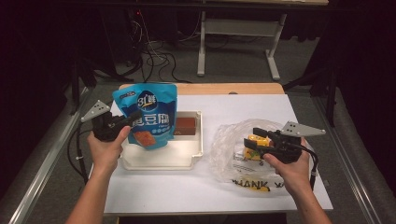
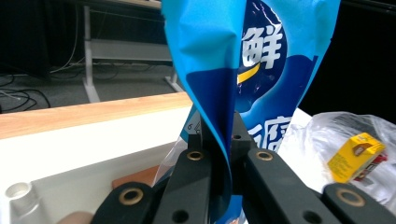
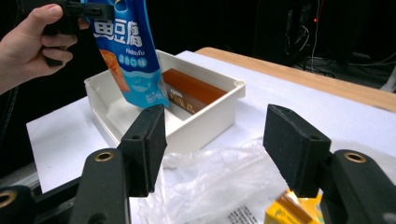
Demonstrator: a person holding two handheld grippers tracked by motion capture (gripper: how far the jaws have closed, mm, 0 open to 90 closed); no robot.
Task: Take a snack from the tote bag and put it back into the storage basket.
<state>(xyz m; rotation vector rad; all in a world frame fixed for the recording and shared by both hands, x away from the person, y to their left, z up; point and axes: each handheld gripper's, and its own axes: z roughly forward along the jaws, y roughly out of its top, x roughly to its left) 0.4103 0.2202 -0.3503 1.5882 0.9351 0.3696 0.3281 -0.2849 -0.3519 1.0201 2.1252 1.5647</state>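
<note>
— Over the white tray (image 1: pixel 161 161) at left, the left gripper (image 1: pixel 133 117) pinches the blue pouch (image 1: pixel 148 114), probably lowering it in.
— And right?
— Right gripper (image 1: pixel 252 138), jaws apart and empty, hovers above the plastic bag (image 1: pixel 229 149); next likely the yellow box (image 1: pixel 258 141).

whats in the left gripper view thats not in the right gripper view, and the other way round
Left gripper view: its own jaws shut on the blue pouch's edge, and the yellow box's whole face in the plastic bag.
Right gripper view: its own jaws open above the bag, nothing between them, the person's hand on the left gripper, and the brown block in the white tray.
Both: pouch, tray, bag, yellow box.
</note>
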